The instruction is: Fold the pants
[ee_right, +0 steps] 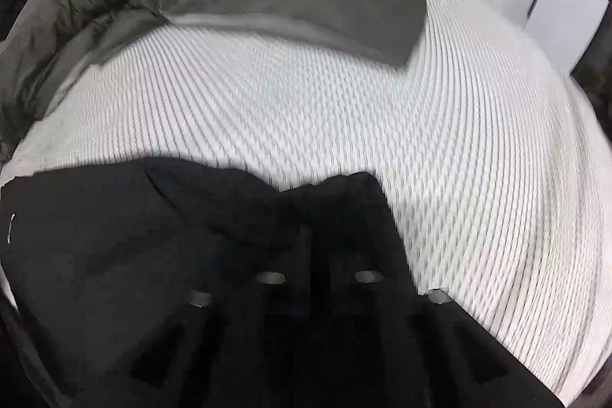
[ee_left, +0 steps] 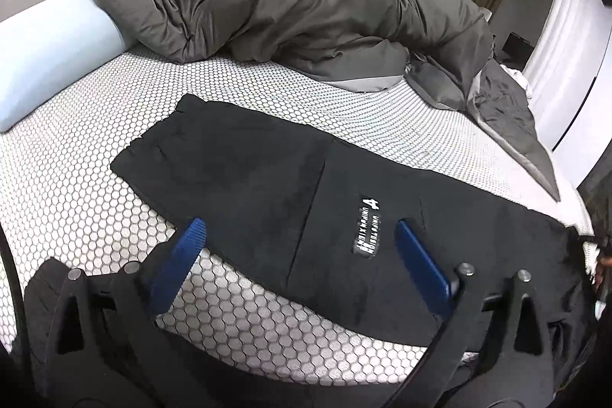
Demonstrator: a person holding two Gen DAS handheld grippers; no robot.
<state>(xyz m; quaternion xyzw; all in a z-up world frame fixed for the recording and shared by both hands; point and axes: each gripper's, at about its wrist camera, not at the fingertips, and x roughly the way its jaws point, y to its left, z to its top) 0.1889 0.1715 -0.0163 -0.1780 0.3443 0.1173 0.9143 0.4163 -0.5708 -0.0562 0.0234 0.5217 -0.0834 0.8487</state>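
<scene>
Lying flat on the honeycomb-patterned bed, the black pants sit under your left gripper, jaws wide, empty. Your right gripper pinches bunched pants fabric, jaws narrow.

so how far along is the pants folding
Done: the black pants lie flat on the honeycomb-patterned mattress as one long strip, seemingly leg over leg. In hand: the right hand-held gripper is shut on a bunched bit of the pants; the view is blurred. The left hand-held gripper hangs open above the cloth near the white label, holding nothing. Left: the lengthwise strip is not yet folded shorter.
</scene>
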